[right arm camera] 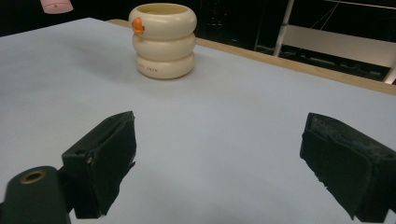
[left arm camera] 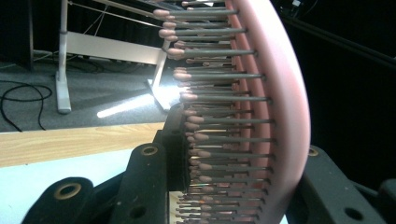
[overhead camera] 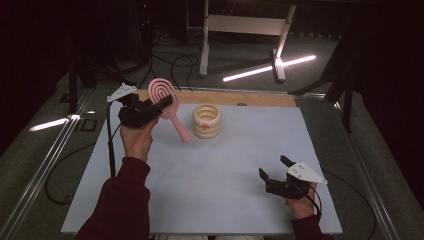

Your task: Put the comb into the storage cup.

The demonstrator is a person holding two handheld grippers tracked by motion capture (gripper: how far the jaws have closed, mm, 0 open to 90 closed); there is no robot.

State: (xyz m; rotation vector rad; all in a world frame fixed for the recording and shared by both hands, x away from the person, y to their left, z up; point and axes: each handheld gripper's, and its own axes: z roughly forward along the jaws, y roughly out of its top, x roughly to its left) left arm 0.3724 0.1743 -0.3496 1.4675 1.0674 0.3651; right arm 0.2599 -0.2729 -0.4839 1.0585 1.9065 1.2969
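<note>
Aloft, hairbrush (overhead camera: pixel 169 102) handle slanting down-right

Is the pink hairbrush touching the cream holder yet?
Apart. The high view shows the pink hairbrush, held up by the left tongs, with bare mat between its handle tip and the cream holder.

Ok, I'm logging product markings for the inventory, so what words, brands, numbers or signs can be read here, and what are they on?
Nothing can be read in full.
Cream ringed holder: a short line of small orange print on its lowest ring, too blurred to read.
The same holder: a small orange mark on its top ring, a shape and not text.
Pink hairbrush, held in the left gripper: no print visible.
</note>
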